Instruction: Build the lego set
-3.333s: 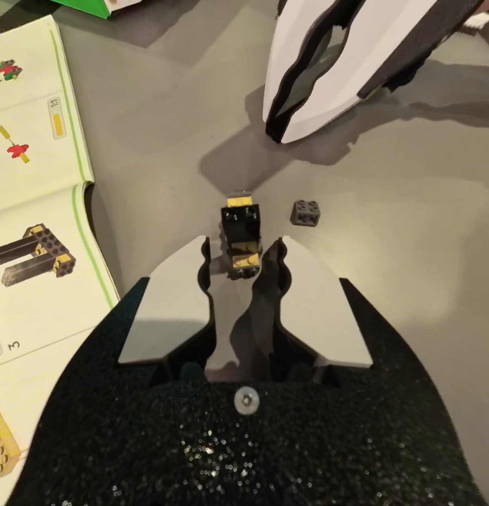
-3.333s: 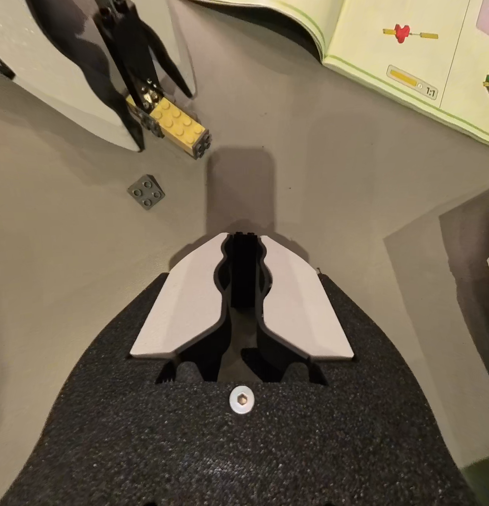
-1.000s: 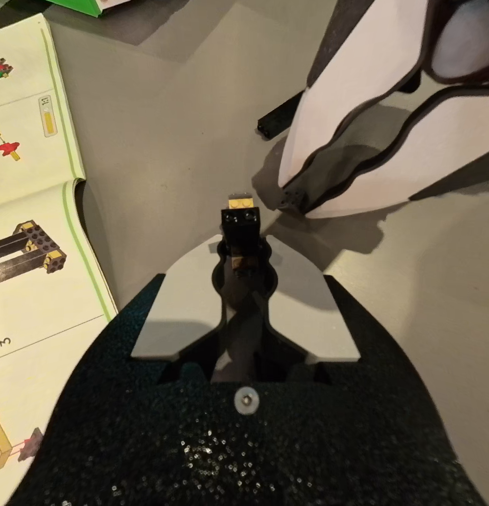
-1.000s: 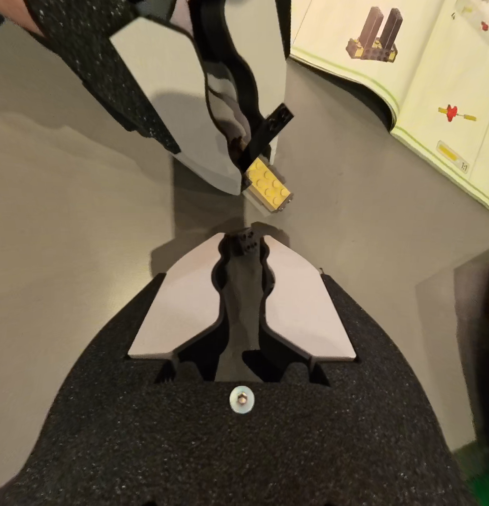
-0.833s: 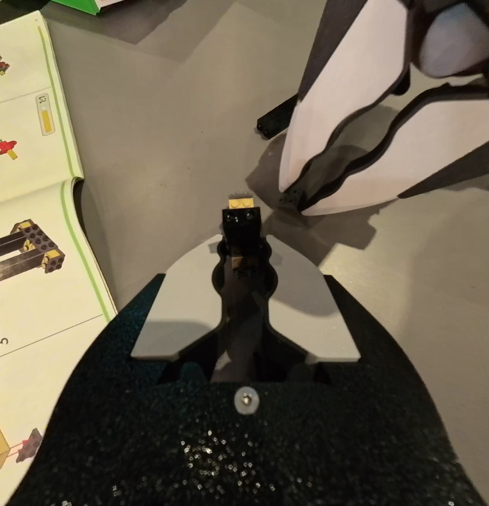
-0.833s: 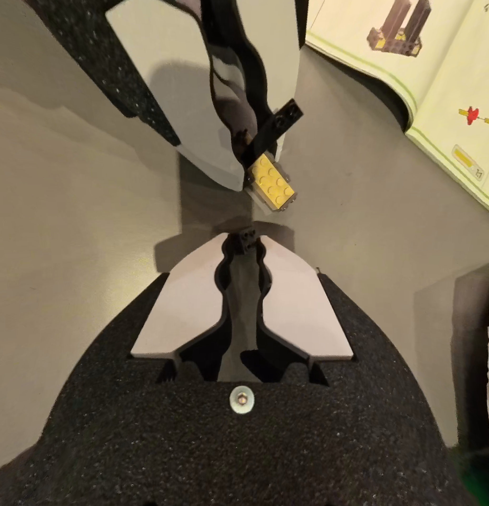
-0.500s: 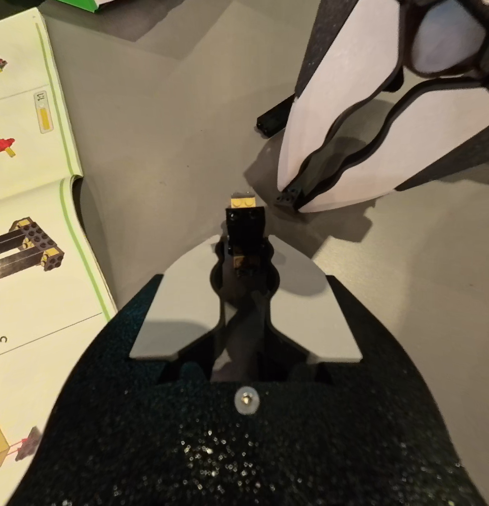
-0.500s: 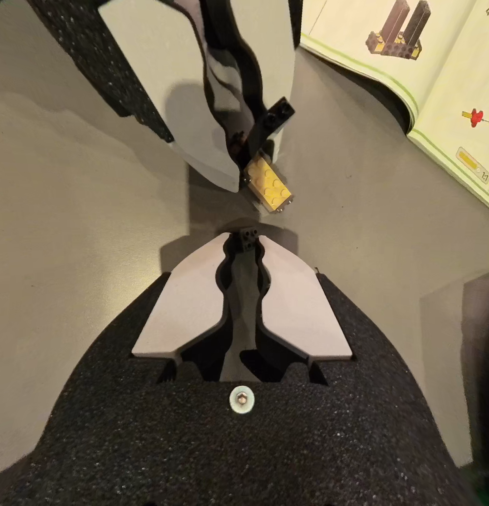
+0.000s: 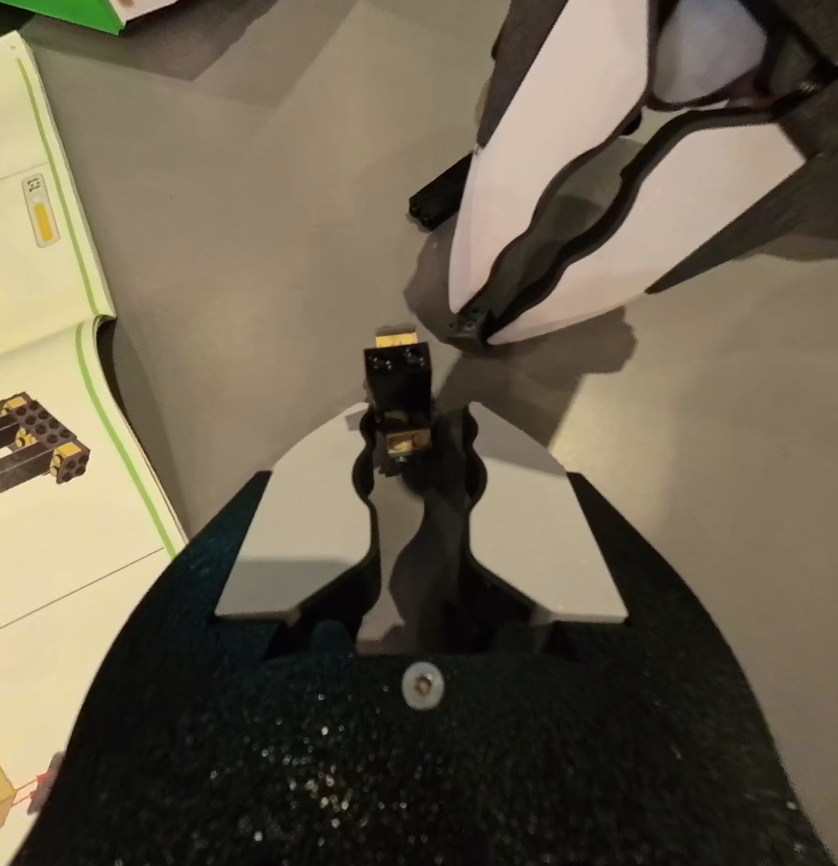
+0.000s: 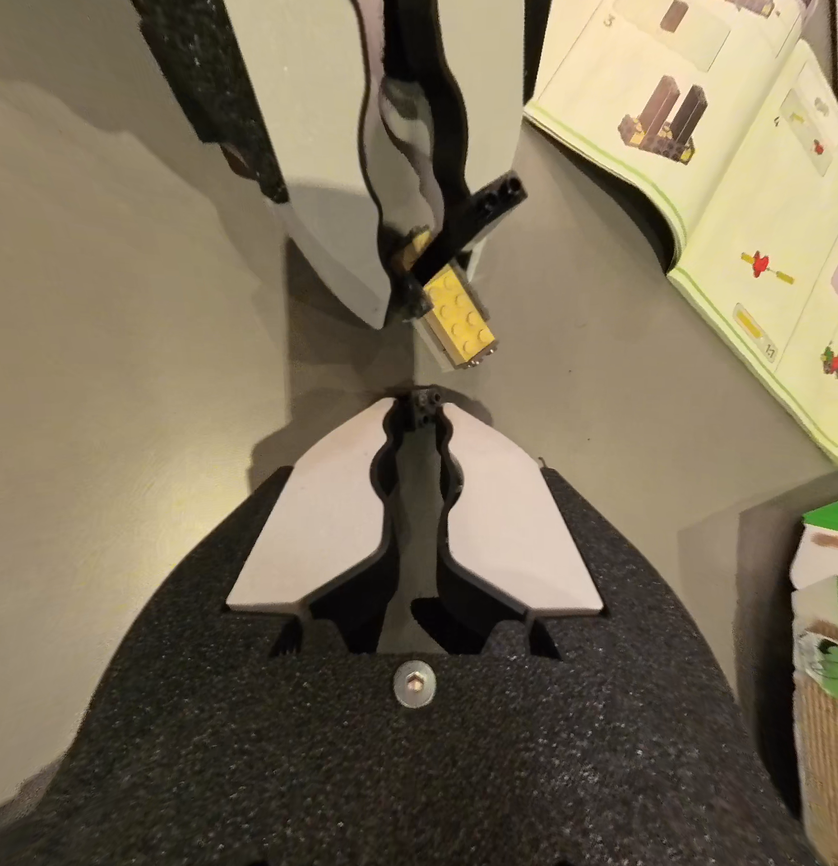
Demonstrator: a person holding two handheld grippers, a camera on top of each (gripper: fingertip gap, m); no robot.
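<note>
Between the left gripper (image 9: 407, 421)'s fingertips sits the partial lego assembly (image 9: 398, 384): a black tall brick standing on a yellow plate (image 10: 459, 318) with a grey layer under it. The fingers are clenched on the assembly's base, and it is lifted off the grey tabletop (image 9: 267, 211), tilted in the right wrist view with the yellow studs facing the camera. The black brick (image 10: 482, 211) sticks out to the side past the left gripper (image 10: 407, 281)'s fingers in that view.

The right gripper (image 10: 424, 410) grasps a small dark grey 2x2 brick (image 10: 424, 407) at the very tips, fingers closed on it. In the left wrist view the same small brick (image 9: 468, 323) shows at the tip of the right gripper (image 9: 478, 328), just beside the assembly's top, near but apart from it; a gap shows between brick and yellow plate in the right wrist view too.

A loose long black brick (image 9: 435, 201) lies on the table behind the right gripper, partly hidden by its finger.

An open instruction booklet (image 9: 42, 421) lies to the left side of the left wrist view, pale green pages with build diagrams; also seen at upper right of the right wrist view (image 10: 735, 187). A green box (image 9: 103, 14) corner is at the top left edge, and a green and white box (image 10: 825, 586) at the right edge of the right wrist view.
</note>
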